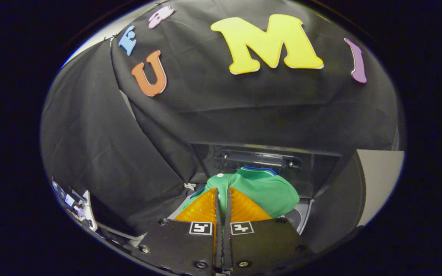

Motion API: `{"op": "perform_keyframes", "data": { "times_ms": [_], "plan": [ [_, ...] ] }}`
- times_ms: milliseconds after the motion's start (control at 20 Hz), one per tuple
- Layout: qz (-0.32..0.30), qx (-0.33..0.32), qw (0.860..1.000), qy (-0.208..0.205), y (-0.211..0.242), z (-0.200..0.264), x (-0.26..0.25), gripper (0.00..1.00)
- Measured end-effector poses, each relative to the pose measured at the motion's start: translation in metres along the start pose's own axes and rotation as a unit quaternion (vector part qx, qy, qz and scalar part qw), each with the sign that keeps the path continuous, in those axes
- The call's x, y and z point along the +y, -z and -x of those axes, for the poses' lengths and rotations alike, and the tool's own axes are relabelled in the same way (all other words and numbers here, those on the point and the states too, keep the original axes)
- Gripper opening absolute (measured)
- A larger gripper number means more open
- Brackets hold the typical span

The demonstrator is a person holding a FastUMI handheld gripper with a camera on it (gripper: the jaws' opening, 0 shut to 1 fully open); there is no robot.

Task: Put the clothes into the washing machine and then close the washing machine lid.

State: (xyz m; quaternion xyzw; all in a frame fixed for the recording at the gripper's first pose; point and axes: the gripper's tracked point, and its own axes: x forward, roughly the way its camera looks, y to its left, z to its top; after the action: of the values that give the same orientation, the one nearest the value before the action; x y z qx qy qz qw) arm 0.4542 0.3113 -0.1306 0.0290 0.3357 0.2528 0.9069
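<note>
My gripper [223,191] is shut on a green garment [267,189], with a thin fold of the cloth pinched between the two fingers. The garment bulges out ahead of and to the right of the fingertips, and a blue and white trim shows at its far edge. It hangs over the open top of the washing machine [305,216], whose grey rim curves below and to the right of the cloth. Beyond the garment stands the raised dark lid [259,157] with its hinge bar.
Black cloth walls close in behind and to the left of the machine. A pale wall panel [380,180] stands on the right. Small devices with lit screens [71,201] sit low on the left.
</note>
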Motion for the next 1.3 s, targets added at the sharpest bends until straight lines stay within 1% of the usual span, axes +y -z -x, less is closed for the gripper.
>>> {"op": "perform_keyframes", "data": {
  "times_ms": [200,400,550,700,900,1250,1300],
  "plan": [
    [-0.002,0.036,0.999,0.023,0.031,-0.033,-0.011,0.04],
    [0.005,0.053,0.998,0.043,0.055,-0.065,-0.024,0.04],
    [-0.002,0.069,0.996,0.056,0.075,-0.083,-0.031,0.04],
    [0.013,0.084,0.994,0.064,0.093,-0.099,-0.037,0.04],
    [0.03,0.084,0.993,0.074,0.1,-0.117,-0.041,0.04],
    [0.004,0.09,0.992,0.085,0.102,-0.132,-0.049,0.05],
    [-0.003,0.095,0.992,0.08,0.103,-0.134,-0.048,0.07]
  ]
}}
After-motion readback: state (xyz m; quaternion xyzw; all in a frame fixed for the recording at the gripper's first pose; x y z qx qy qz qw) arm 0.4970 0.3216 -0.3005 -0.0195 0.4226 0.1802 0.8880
